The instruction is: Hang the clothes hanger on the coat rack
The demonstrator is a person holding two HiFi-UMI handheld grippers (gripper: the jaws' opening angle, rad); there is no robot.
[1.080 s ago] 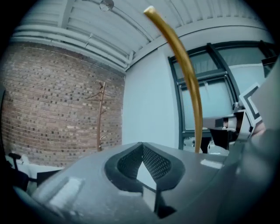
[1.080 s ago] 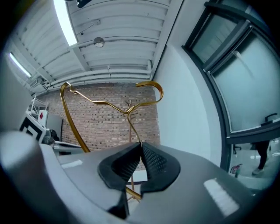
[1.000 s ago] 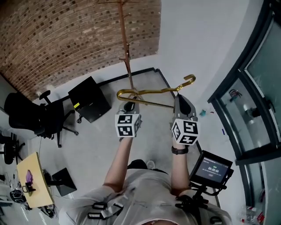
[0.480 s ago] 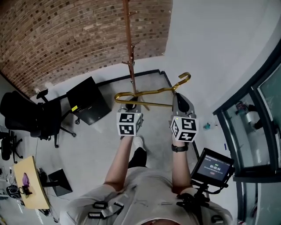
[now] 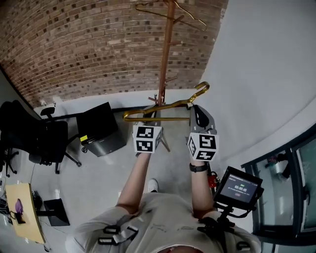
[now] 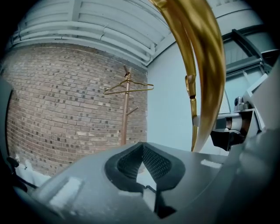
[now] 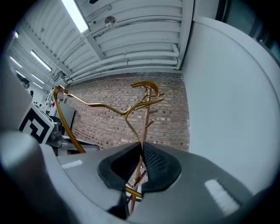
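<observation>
I hold a gold clothes hanger (image 5: pixel 163 105) level in front of me, its hook (image 5: pixel 201 88) at the right end. My right gripper (image 5: pixel 195 111) is shut on the hanger's lower bar (image 7: pixel 131 191), which shows between its pads. My left gripper (image 5: pixel 143 121) is shut; I see nothing between its pads, and the hanger's curved end (image 6: pixel 210 65) passes close by on its right. The wooden coat rack (image 5: pixel 165 54) stands just beyond the hanger against the brick wall. Another gold hanger (image 5: pixel 173 12) hangs near its top.
A brick wall (image 5: pixel 74 44) is behind the rack and a white wall (image 5: pixel 261 64) to the right. A black cabinet (image 5: pixel 98 128) and an office chair (image 5: pixel 34 138) stand at the left. A small screen (image 5: pixel 239 188) sits by my right arm.
The coat rack has come closer and its top with the other hanger is now in view. Both grippers and the held hanger have risen slightly toward the rack.
</observation>
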